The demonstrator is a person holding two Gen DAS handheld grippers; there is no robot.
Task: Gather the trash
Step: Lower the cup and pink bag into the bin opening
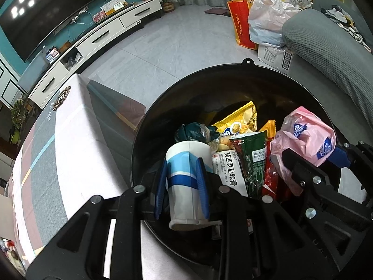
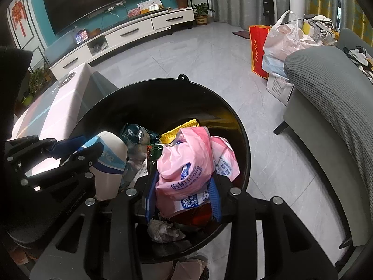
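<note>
A black round trash bin (image 1: 233, 70) (image 2: 144, 86) stands on the floor beside a low table, holding several wrappers: a yellow snack bag (image 1: 242, 119), a green packet (image 1: 253, 158), a white box (image 1: 229, 170). My left gripper (image 1: 181, 170) is shut on a white and blue paper cup (image 1: 188, 177) (image 2: 109, 163), held over the bin's near rim. My right gripper (image 2: 183, 186) is shut on a crumpled pink plastic wrapper (image 2: 186, 163) (image 1: 305, 135), also over the bin. A crumpled tissue (image 2: 163, 231) lies in the bin below it.
A low table (image 1: 70, 140) with a pink and grey cloth flanks the bin's left. A grey sofa (image 2: 331, 88) stands right. Bags (image 2: 286, 39) and a red tote (image 2: 256, 51) sit on the tiled floor behind. A TV cabinet (image 2: 130, 32) lines the far wall.
</note>
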